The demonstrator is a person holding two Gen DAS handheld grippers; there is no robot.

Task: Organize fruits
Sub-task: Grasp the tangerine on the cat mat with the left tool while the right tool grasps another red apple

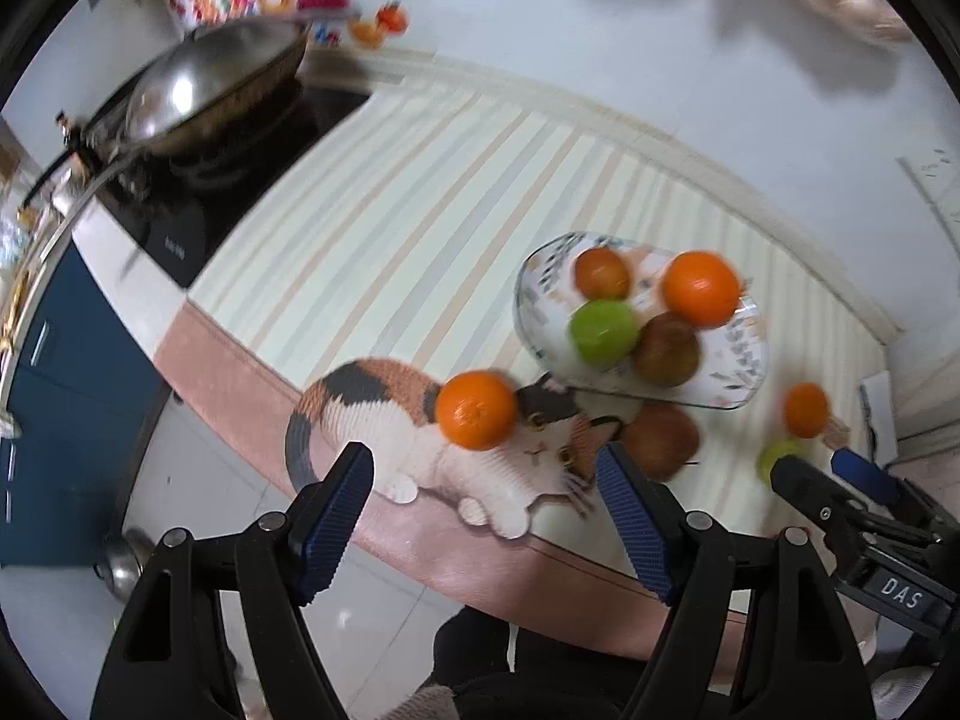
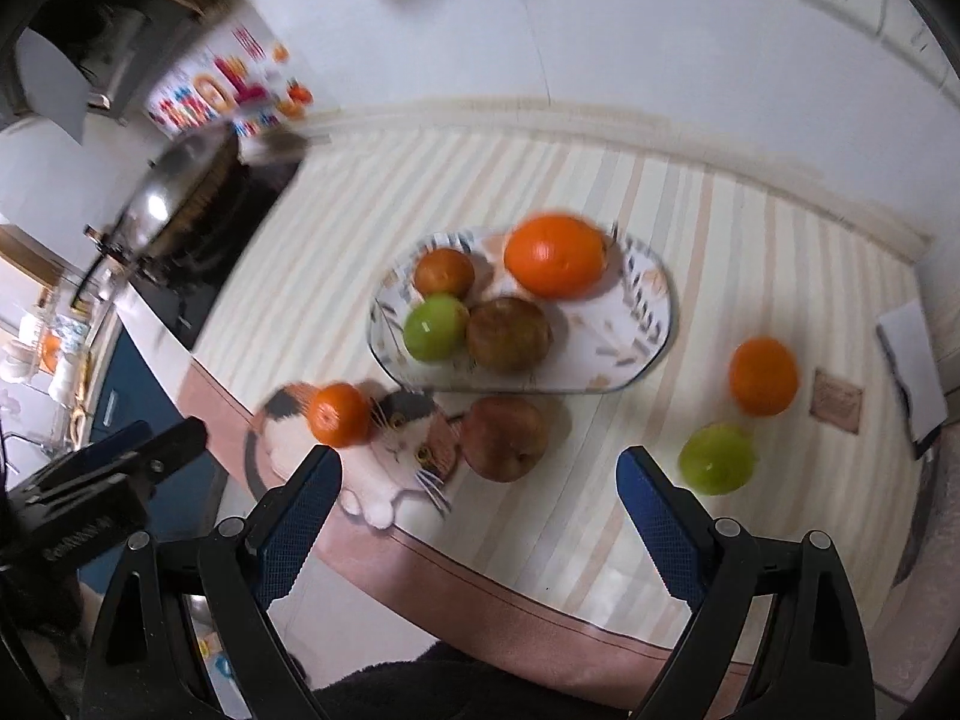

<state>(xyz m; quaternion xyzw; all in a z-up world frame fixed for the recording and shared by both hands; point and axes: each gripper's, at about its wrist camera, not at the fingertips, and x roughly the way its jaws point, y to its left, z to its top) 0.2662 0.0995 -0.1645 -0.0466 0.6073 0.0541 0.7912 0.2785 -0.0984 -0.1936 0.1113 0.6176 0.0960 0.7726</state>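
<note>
A patterned glass plate (image 2: 651, 324) (image 1: 744, 360) on the striped counter holds a large orange (image 2: 555, 263), a small orange (image 2: 444, 272), a green apple (image 2: 435, 327) and a brown-red apple (image 2: 509, 333). Loose on the counter lie an orange (image 1: 477, 410) (image 2: 340, 414) on the cat picture, a red apple (image 2: 505, 438) (image 1: 663, 438), another orange (image 2: 763, 376) and a green apple (image 2: 717, 459). My left gripper (image 1: 486, 471) hangs open above the near orange. My right gripper (image 2: 480, 471) is open above the red apple. Nothing sits between either pair of fingers.
A steel wok (image 1: 204, 90) stands on a black stove (image 1: 198, 192) at the back left. A cat-shaped mat (image 1: 420, 450) lies at the counter's front edge. A small brown card (image 2: 835, 401) and a white booklet (image 2: 912, 366) lie at the right. A white wall runs behind.
</note>
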